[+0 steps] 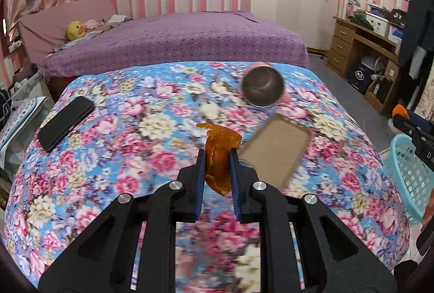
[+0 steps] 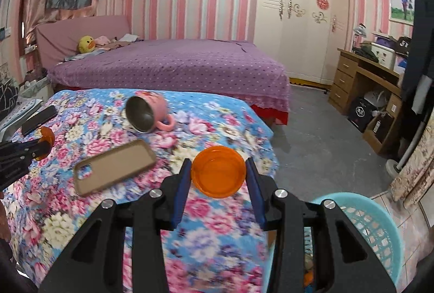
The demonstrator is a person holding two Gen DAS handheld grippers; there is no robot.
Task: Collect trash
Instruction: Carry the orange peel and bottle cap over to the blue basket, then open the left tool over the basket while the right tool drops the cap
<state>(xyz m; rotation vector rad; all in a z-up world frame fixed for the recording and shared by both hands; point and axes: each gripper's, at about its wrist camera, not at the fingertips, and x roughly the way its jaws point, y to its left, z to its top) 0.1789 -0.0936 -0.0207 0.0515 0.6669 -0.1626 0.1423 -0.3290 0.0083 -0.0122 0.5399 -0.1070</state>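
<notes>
Both grippers carry trash above the flowered table.

Left gripper (image 1: 217, 157) is clamped on a curled orange peel (image 1: 218, 154); right gripper (image 2: 218, 173) is clamped on a round orange lid (image 2: 218, 175) by its edges. Below lie a tipped pink mug (image 2: 147, 114), a tan phone case (image 2: 114, 166) and a black phone (image 1: 66, 122). At the right stands a teal basket (image 2: 379, 233), beside the flowered cloth (image 1: 135, 130).
</notes>
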